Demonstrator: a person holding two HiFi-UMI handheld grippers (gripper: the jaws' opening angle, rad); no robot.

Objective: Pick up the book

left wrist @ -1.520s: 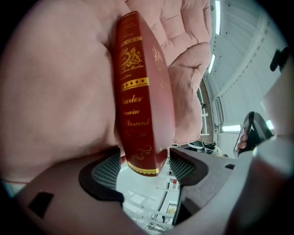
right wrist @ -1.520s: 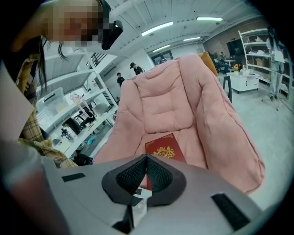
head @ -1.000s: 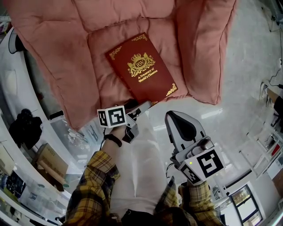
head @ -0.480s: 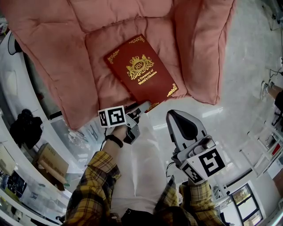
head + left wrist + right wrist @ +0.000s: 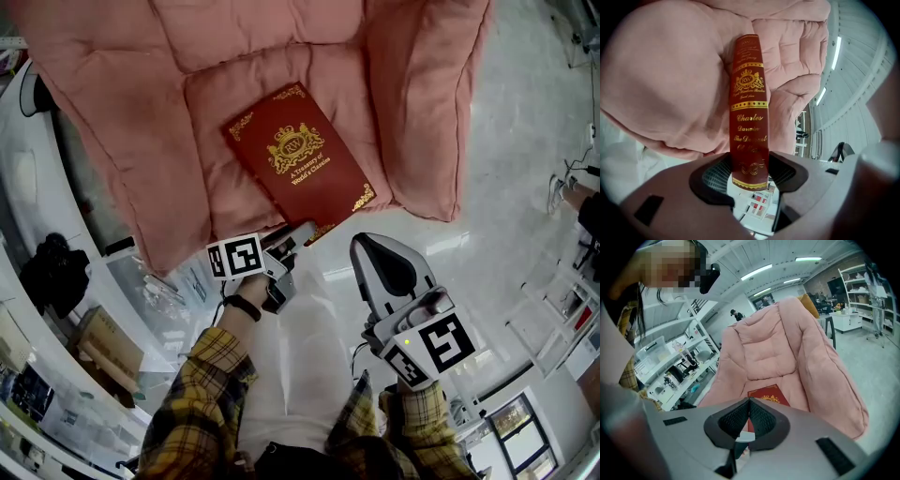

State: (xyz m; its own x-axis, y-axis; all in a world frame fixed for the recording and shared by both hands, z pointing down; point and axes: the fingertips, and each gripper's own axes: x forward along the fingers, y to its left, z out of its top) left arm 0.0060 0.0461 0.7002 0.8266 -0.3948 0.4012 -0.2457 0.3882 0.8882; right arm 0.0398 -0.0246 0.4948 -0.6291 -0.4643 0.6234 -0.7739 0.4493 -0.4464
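A dark red book with gold print lies flat on the seat of a pink padded armchair. Its near corner juts over the seat's front edge. My left gripper has that near end between its jaws. In the left gripper view the spine fills the gap between the pads, and my left gripper is shut on it; its jaws have just been closing. My right gripper hangs to the right, below the seat edge, shut and holding nothing. In the right gripper view its jaws meet, with the book beyond them.
The armchair's right arm cushion rises beside the book. White glossy floor lies to the right. At the left are a black object, a cardboard box and shelving. The person's legs in white trousers are below the grippers.
The left gripper's jaws have closed in on the book's near end, and the gripper has rolled slightly. The right gripper has stayed where it was.
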